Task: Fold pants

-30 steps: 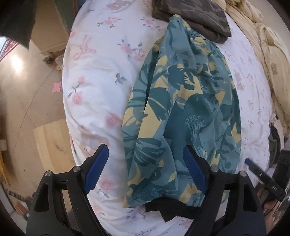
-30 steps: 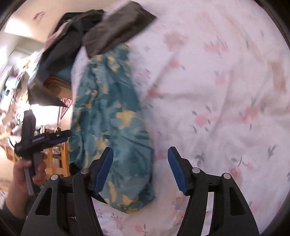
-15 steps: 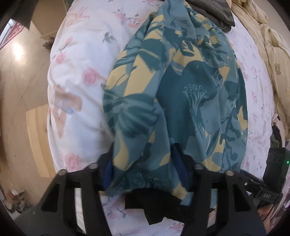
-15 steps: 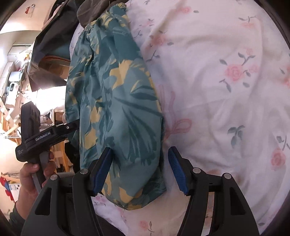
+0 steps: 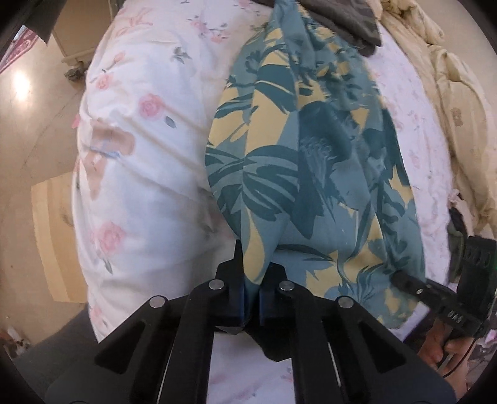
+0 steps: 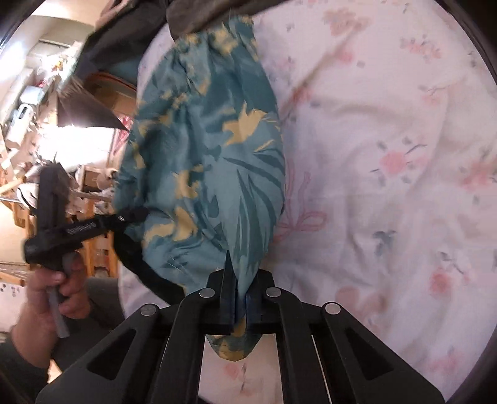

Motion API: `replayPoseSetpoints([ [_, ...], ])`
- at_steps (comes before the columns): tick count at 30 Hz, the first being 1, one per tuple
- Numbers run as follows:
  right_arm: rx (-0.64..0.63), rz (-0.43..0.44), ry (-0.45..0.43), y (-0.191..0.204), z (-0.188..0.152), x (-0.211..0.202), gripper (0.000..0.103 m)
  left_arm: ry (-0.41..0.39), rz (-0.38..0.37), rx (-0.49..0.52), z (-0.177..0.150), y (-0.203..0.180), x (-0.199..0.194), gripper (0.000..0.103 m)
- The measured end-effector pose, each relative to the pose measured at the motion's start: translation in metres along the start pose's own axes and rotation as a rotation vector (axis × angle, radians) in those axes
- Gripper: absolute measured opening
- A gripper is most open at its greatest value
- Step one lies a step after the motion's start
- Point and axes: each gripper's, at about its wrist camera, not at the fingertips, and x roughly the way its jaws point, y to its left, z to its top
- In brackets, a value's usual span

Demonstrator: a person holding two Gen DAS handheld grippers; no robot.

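Both grippers (image 5: 252, 289) (image 6: 240, 298) clamped on pants (image 5: 310, 149) hem

The blue pads of the left gripper (image 5: 252, 298) are almost wholly buried in the hem of the pants (image 5: 310, 161), and the right gripper (image 6: 240, 306) likewise swallows its fold. The waistband disappears beneath a dark garment (image 5: 344, 21). A cream quilt (image 5: 459, 102) is cut off at the frame's edge. The floral sheet (image 6: 388, 161) is motion-blurred in the right wrist view.

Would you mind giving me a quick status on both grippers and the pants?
Left gripper shut on pants hem. Right gripper shut on other hem corner. Dark garment overlaps the waistband end.
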Motion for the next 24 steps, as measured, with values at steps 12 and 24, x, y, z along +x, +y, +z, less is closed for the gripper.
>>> replayPoseSetpoints([
  [12, 0.073, -0.078, 0.112, -0.03, -0.036, -0.057, 0.004, 0.107, -0.095, 0.035, -0.073, -0.031, -0.001, 0.003],
  [24, 0.042, -0.249, 0.13, -0.024, -0.03, -0.054, 0.015, 0.051, 0.188, 0.114, -0.072, -0.047, -0.008, 0.066],
])
